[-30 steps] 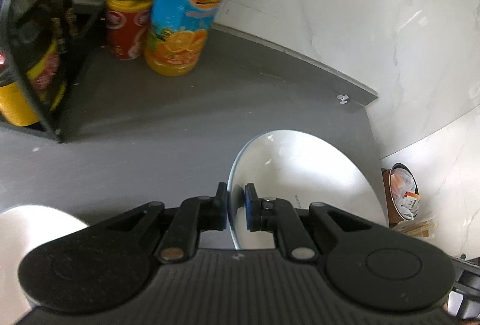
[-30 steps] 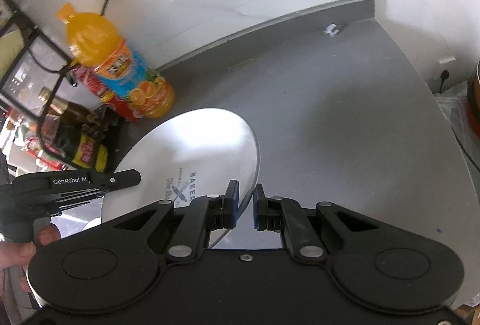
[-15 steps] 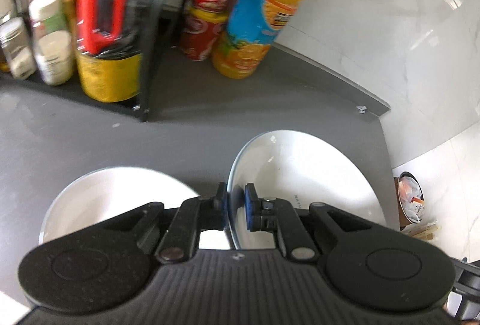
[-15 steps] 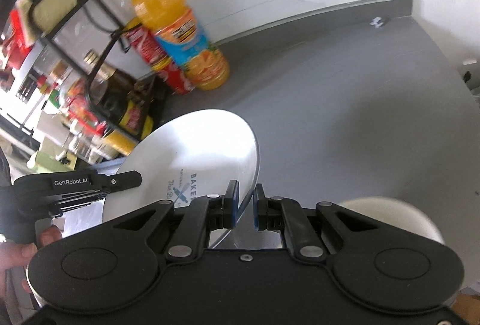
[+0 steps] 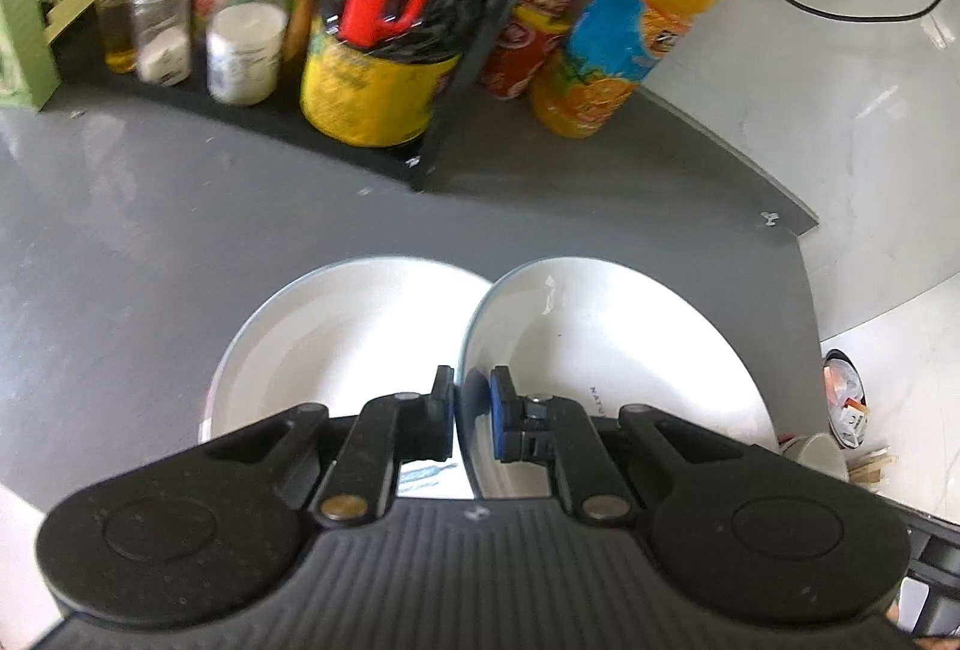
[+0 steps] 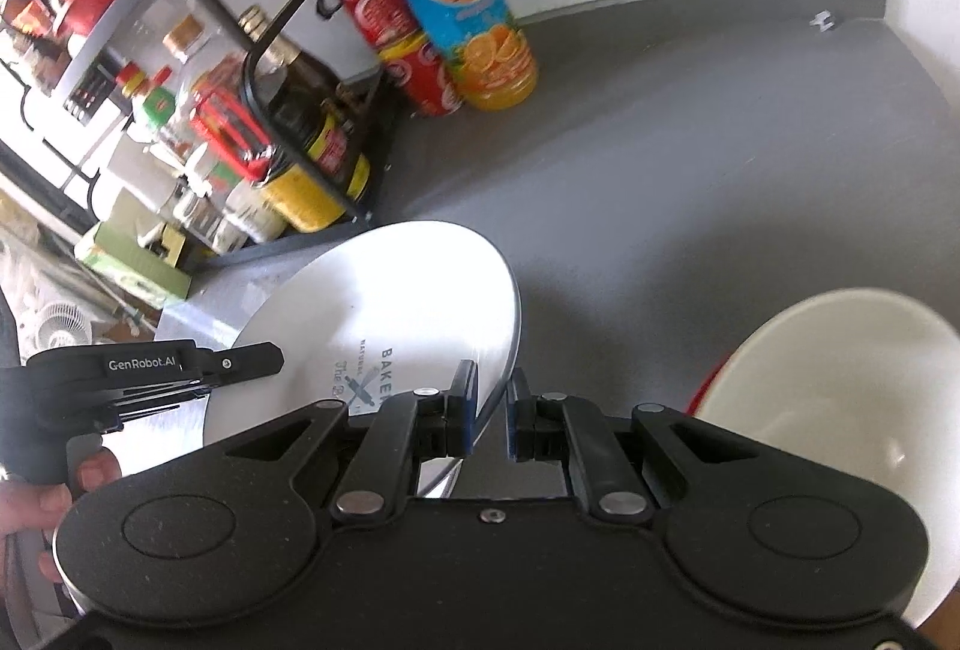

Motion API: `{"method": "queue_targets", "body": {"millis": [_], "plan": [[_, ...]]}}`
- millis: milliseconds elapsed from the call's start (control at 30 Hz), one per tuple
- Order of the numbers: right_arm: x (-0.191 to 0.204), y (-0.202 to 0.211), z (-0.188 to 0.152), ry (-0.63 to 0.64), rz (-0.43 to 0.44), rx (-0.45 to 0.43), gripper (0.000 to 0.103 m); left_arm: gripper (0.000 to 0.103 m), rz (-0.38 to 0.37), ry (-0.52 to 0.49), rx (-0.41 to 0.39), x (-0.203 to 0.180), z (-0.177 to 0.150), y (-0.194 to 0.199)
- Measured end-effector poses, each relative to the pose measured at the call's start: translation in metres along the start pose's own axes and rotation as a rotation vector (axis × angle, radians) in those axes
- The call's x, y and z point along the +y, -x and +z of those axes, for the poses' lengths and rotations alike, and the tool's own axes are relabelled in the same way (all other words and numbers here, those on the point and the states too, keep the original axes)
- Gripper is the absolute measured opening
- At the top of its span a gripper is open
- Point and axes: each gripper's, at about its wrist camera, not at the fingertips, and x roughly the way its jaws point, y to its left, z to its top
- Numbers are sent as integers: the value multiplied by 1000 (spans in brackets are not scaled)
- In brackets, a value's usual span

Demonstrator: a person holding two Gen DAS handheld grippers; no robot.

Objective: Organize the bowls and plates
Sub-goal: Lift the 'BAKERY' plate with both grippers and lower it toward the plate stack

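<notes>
Bright daylight, glare on white wall (overexposed); shelf bottles motion-blurred, edges fisheye-warped.

Glossy white glazed plate, matt grey countertop, matt black ribbed plastic tongs

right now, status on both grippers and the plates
Left gripper shut on white plate. Right gripper shut on plate rim. Second plate flat below. Bowl at right.
</notes>
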Motion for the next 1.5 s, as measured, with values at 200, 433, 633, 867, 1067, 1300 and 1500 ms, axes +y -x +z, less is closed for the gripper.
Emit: {"method": "queue_targets", "body": {"millis": [200, 433, 633, 867, 1067, 1300, 1500], "plan": [[16, -12, -18, 27, 6, 38, 9, 10, 33, 19, 17, 24, -12, 3], [29, -24, -34, 40, 5, 56, 9, 11, 56, 35, 38, 47, -26, 0], [38, -30, -43, 63, 3, 37, 9, 12, 74, 22, 45, 60, -29, -3], [41, -39, -48, 53, -34, 41, 9, 13, 99, -22, 71, 60, -30, -13], [42, -42, -53, 52, -70, 42, 10, 14, 102, -54, 90, 58, -31, -20], [46, -43, -59, 80, -94, 40, 10, 15, 112, -109, 103, 57, -33, -24], [48, -47, -61, 86, -103, 40, 10, 17, 128, -159, 98, 56, -30, -27]]}}
